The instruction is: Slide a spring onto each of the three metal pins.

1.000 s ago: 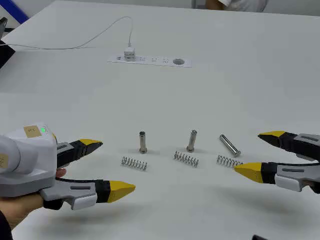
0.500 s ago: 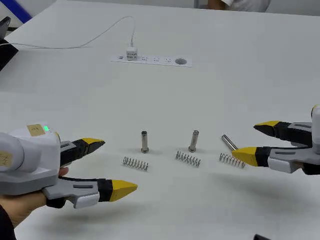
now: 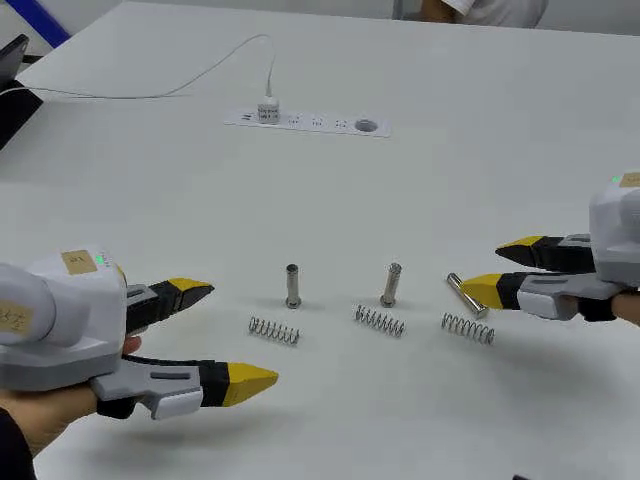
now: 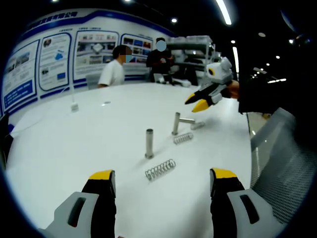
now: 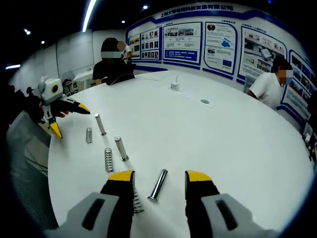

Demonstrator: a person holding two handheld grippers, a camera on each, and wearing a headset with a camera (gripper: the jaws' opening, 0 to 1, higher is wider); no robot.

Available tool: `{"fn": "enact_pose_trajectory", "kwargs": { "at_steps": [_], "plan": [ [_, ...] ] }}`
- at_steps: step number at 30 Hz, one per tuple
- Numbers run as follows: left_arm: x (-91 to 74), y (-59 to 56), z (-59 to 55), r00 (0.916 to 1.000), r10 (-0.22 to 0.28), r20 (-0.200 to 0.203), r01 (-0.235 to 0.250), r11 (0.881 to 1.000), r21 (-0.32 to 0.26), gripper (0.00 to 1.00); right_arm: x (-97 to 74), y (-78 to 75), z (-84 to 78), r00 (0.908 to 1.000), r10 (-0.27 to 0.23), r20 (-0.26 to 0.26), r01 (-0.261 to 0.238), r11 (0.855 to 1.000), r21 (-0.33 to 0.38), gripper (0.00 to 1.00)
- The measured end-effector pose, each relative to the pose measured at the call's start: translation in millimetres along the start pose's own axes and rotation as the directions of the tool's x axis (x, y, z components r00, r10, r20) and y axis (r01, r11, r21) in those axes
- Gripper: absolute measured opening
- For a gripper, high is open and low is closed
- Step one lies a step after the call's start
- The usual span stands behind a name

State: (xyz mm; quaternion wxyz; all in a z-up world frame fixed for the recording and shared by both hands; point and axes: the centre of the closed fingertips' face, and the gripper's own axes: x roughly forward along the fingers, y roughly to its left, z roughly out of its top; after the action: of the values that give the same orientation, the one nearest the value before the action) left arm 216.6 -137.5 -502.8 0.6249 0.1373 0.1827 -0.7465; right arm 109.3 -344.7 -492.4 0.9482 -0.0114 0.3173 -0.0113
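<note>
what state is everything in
left silver metal pin: upright
middle silver metal pin: upright
right silver metal pin: lying flat
left coiled wire spring: loose
middle coiled wire spring: loose
right coiled wire spring: loose
left yellow-tipped gripper: open
right yellow-tipped gripper: open

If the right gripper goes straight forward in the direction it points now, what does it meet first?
Most likely the pin lying on its side, which sits just ahead of the right gripper, in line with the gap between its open jaws. The pictures do not show whether the tips would pass above it.
</note>
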Motion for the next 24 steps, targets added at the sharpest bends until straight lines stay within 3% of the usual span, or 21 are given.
{"fn": "enact_pose_trajectory", "kwargs": {
  "at_steps": [9,24],
  "plan": [
    [0.0,-0.2,-0.5,1.0,0.002,-0.002,-0.002,1.0,-0.003,0.79,13.3,-2.2,-1.9,0.9986,-0.009,-0.053,0.01,1.0,0.007,0.35],
    [1.0,-1.7,-0.5,1.0,-0.004,-0.004,0.004,1.0,-0.001,0.78,31.1,-4.4,-16.2,0.9882,-0.03,-0.15,0.037,0.998,0.045,0.24]
  ]
}}
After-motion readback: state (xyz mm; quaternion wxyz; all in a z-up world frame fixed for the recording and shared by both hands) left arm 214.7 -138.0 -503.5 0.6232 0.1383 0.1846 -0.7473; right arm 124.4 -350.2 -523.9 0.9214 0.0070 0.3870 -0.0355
